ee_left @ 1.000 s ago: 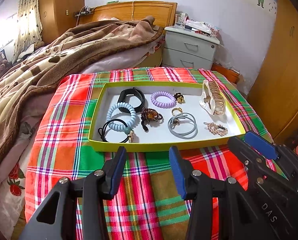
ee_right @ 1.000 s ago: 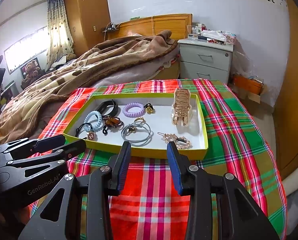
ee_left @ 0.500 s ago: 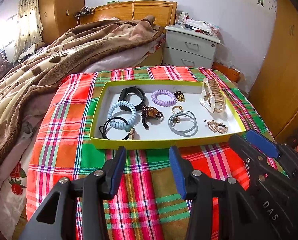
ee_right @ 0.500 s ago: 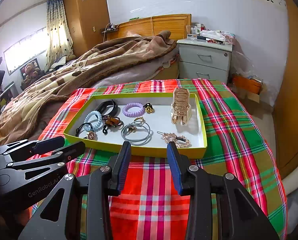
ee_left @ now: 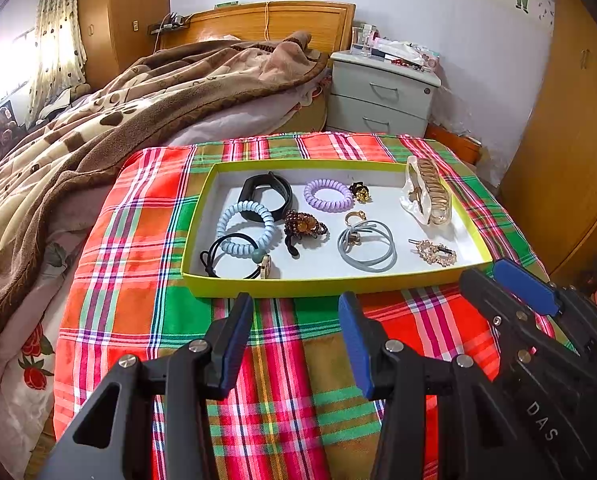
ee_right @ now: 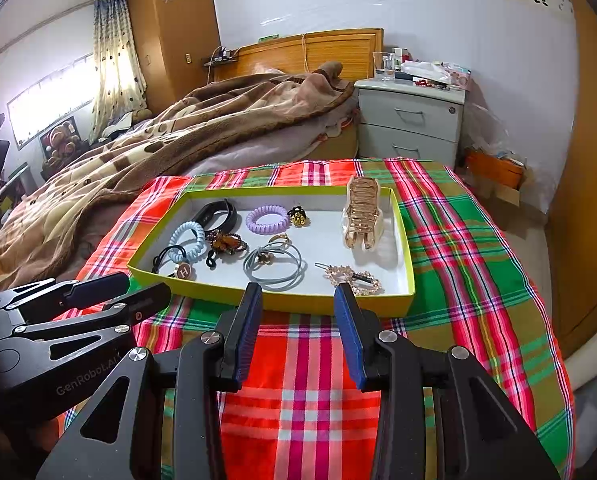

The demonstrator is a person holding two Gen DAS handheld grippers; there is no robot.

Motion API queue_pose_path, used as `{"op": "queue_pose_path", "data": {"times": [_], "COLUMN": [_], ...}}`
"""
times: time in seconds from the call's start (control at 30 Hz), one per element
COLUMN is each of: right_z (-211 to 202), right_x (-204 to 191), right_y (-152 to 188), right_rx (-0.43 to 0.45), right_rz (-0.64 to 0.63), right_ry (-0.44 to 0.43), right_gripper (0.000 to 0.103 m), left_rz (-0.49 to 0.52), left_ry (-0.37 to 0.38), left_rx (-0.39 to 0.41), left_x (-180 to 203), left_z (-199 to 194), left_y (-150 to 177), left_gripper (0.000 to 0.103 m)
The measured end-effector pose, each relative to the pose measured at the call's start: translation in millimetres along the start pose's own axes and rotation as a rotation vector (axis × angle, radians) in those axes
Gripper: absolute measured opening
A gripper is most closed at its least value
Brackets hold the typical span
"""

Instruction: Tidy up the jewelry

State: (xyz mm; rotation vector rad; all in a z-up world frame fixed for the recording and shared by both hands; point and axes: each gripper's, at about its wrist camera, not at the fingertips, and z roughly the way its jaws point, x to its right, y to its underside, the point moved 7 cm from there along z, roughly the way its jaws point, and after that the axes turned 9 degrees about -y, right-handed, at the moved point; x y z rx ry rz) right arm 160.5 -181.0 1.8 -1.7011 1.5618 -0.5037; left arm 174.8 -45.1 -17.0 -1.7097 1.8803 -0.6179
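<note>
**Both jaws held apart short of the jewelry tray**

The left gripper [ee_left: 294,320] is held with its jaws wide and nothing between them, above the plaid cloth [ee_left: 130,280]. Just beyond the jaw tips the yellow-green tray [ee_left: 298,286] is seen. The right gripper [ee_right: 298,312] is likewise spread wide and empty, its tips just short of the tray's near wall. Inside the tray, ahead of the right jaws, a grey hair tie [ee_right: 272,266] and a gold hairpin [ee_right: 354,278] are laid; farther off, a gold claw clip [ee_right: 360,216] and a purple coil tie [ee_right: 266,219] are found.
</note>
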Motion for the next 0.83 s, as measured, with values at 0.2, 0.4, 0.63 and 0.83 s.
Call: {"op": "queue_pose_path", "data": {"times": [0.2,0.4,0.63,0.83], "right_z": [0.5,-0.9,-1.3,-1.4], "right_x": [0.1,-0.8,-0.6,0.9], "right_y": [0.1,0.7,0.4,-0.2], "right_rx": [-0.001,-0.001,0.0,-0.001], "right_rz": [0.0,0.0,0.002,0.003], "right_ry": [0.001,0.002,0.002,0.002], "right_gripper": [0.038,0.038,0.038,0.038], "left_rz": [-0.002,0.0,-0.003,-0.004], "left_ry": [-0.007,-0.004,0.002,-0.003], "left_rx": [-0.001,-0.001,0.012,0.006], "left_x": [-0.7,-0.2,-0.1,-0.7], "left_z": [0.4,0.8,-1.6,-0.5], "left_y": [-0.3,0.4,-0.5,0.0], "left_gripper": [0.046,0.046,0.046,0.046]}}
